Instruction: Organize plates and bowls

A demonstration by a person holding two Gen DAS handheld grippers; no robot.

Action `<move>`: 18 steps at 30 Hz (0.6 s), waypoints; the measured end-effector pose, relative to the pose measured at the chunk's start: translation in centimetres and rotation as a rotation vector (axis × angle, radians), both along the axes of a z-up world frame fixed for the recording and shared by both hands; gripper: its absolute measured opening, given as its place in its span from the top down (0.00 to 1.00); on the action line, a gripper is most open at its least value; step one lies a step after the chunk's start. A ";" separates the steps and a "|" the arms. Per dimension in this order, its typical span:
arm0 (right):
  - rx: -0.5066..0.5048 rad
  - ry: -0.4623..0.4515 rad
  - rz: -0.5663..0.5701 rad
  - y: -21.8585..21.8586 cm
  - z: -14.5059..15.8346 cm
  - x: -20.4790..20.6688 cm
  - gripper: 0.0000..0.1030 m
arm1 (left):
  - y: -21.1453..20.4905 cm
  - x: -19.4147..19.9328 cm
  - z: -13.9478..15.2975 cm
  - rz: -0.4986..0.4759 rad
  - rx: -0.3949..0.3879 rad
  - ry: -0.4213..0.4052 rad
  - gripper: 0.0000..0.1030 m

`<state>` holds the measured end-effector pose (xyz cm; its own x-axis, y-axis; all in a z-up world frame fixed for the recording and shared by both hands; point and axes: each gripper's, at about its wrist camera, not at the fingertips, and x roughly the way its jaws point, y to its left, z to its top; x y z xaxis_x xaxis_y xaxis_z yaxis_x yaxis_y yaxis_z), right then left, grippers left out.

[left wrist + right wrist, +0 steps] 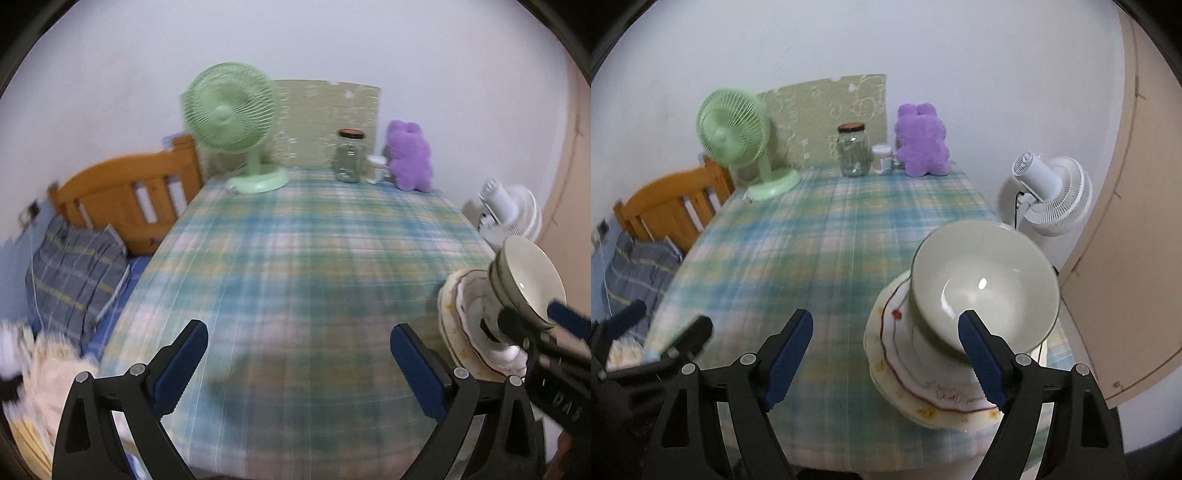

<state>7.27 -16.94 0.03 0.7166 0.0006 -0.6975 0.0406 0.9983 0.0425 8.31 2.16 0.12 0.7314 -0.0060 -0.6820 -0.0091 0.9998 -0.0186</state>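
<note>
Plaid-covered bench (820, 258) filled most of both frames, plates and a bowl at lower right.

Stacked plates (923, 398) sat near the bench's right edge; a tilted white bowl (982, 288) hung over them, apparently touching the right hand-held gripper's (886, 362) wide-apart right finger. Left hand-held gripper (299, 363) gaped, holding nothing. Green fan (733, 129) stood upper left.

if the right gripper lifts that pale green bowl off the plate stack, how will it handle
The pale green glazed bowl looks ceramic: probably rigid, fairly heavy and breakable. Its glossy highlight suggests a slippery surface, so one open right gripper finger at its rim may slide. It already sits tilted on the stacked flowered plates, so a nudge could tip it.
</note>
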 end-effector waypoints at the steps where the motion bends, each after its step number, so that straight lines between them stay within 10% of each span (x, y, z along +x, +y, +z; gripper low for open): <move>1: 0.000 -0.001 0.007 0.2 -0.4 -0.5 0.19 | 0.4 -0.5 -0.3 0.013 -0.009 -0.001 0.03; 18: 0.017 -0.056 0.021 1.4 -2.5 -5.0 0.18 | 1.5 -5.0 -1.4 0.005 -0.012 -0.050 0.02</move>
